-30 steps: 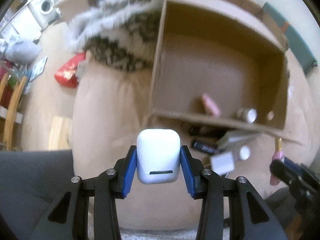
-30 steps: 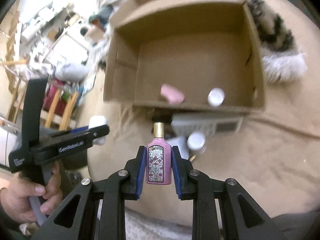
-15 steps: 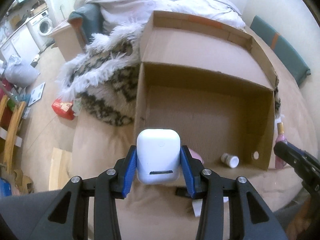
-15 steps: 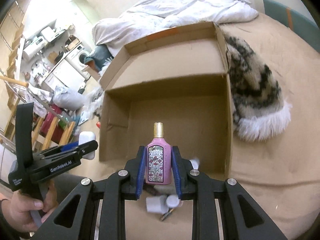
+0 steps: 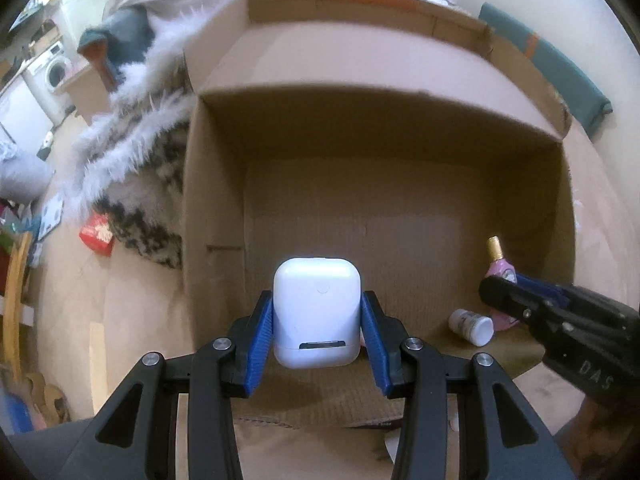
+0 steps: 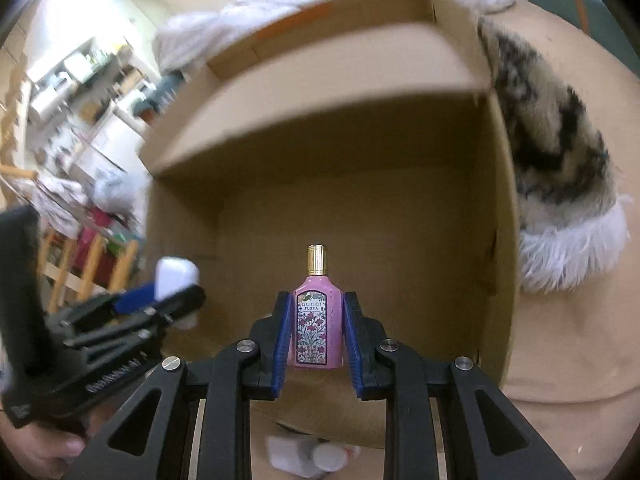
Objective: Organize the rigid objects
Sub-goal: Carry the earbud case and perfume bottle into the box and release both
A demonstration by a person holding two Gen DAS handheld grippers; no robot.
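A: Start at the left. What do you see?

B: On the left wrist view, a furry black-and-white blanket (image 5: 132,168) lies against the left outer wall of the cardboard box (image 5: 212,208). A red packet (image 5: 96,234) sits on the floor past it, with a washing machine (image 5: 56,70) further off in the top left corner.

A: And the left gripper?

B: The left gripper (image 5: 316,336) has its blue pads pressed on both sides of a white earbud case (image 5: 316,312). The jaws stand partly closed, only as wide as the case. The case hangs over the box's near left part, above the floor of the box.

A: What lies in the box?

B: A small white jar (image 5: 471,326) lies on its side near the front right corner. Something pink peeks out from behind the case, too hidden to name.

A: Then the right side?

B: The right gripper (image 6: 317,332) is clamped on a pink perfume bottle (image 6: 317,320) with a gold cap and a floral label. The bottle stands upright between the pads, jaws drawn in narrow around it. It is over the box's front edge, toward the right wall as the left view shows it.

A: Anything outside the box?

B: White containers (image 6: 304,456) lie blurred on the beige cover (image 6: 568,340), just outside the front wall. At the left edge of the right view, a hand (image 6: 44,452) holds the left gripper's handle.
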